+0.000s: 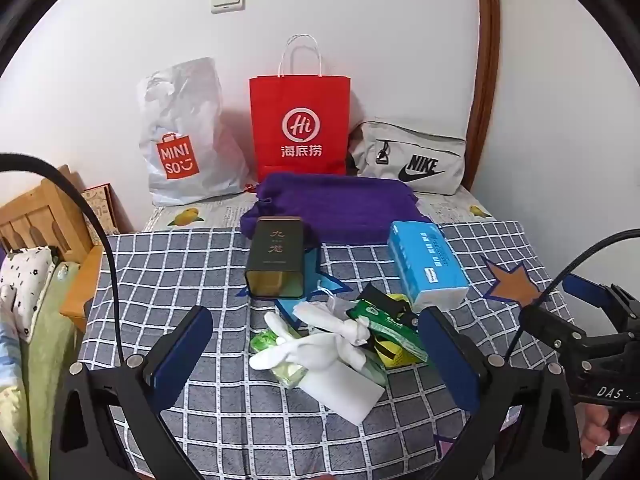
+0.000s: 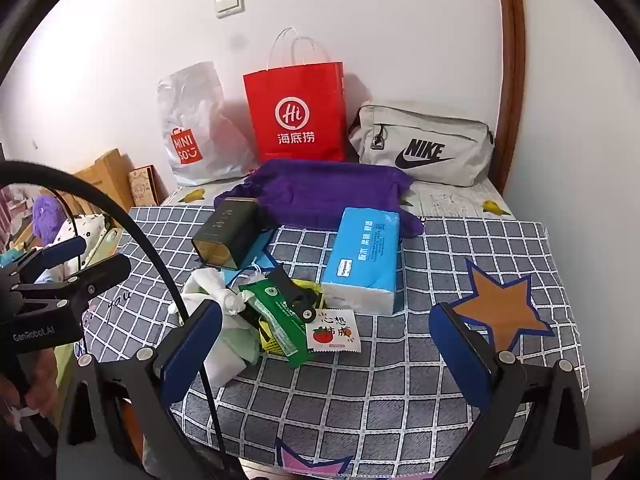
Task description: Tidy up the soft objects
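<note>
A heap of small soft things lies mid-table: a knotted white cloth (image 1: 320,340) (image 2: 216,292), green packets (image 1: 384,328) (image 2: 280,320) and a white tomato-print sachet (image 2: 334,330). A blue tissue pack (image 1: 428,266) (image 2: 362,260) lies right of the heap, with a purple cloth (image 1: 336,204) (image 2: 320,196) behind it. My left gripper (image 1: 316,360) (image 2: 84,262) hovers open in front of the heap, holding nothing. My right gripper (image 2: 326,354) (image 1: 600,300) is open too, empty, just right of the heap.
A dark tin (image 1: 276,256) (image 2: 226,236) lies on its side behind the heap. A Miniso bag (image 1: 184,140), a red paper bag (image 1: 300,128) and a grey Nike pouch (image 1: 412,158) stand along the wall. The checked tablecloth (image 1: 180,280) (image 2: 400,380) covers the table; wooden furniture (image 1: 44,216) stands left.
</note>
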A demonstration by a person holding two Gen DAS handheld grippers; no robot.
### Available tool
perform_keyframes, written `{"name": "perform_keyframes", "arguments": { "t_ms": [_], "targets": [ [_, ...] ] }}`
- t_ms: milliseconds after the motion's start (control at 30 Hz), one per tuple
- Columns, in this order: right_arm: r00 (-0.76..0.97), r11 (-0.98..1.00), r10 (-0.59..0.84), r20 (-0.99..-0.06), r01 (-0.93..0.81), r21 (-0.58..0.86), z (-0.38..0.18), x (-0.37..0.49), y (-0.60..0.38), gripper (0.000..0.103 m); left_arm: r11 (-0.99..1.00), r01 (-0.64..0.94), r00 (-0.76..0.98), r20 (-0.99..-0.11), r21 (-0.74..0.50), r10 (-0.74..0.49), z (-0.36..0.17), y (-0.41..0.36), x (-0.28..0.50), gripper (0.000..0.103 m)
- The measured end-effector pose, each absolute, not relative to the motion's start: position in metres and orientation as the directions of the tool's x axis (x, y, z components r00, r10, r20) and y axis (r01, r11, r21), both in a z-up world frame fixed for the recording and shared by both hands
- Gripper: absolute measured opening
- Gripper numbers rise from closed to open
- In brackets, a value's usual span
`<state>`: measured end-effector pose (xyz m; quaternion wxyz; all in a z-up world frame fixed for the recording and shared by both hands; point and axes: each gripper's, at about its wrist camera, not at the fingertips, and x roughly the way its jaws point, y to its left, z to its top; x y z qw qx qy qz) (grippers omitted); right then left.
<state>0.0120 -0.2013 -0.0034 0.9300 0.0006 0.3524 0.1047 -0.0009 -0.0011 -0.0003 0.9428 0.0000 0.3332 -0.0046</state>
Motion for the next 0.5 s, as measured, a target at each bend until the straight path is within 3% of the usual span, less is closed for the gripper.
{"name": "perform_keyframes", "arguments": {
  "t_ms": [500],
  "targets": [
    [0.735, 0.975, 0.215, -0.643, -0.194, 0.105, 0.008, 0.005, -0.200, 0.102, 0.999, 0.030, 0.774, -0.632, -0.030, -0.042, 0.006, -0.001, -0.005, 0.103]
  ]
}}
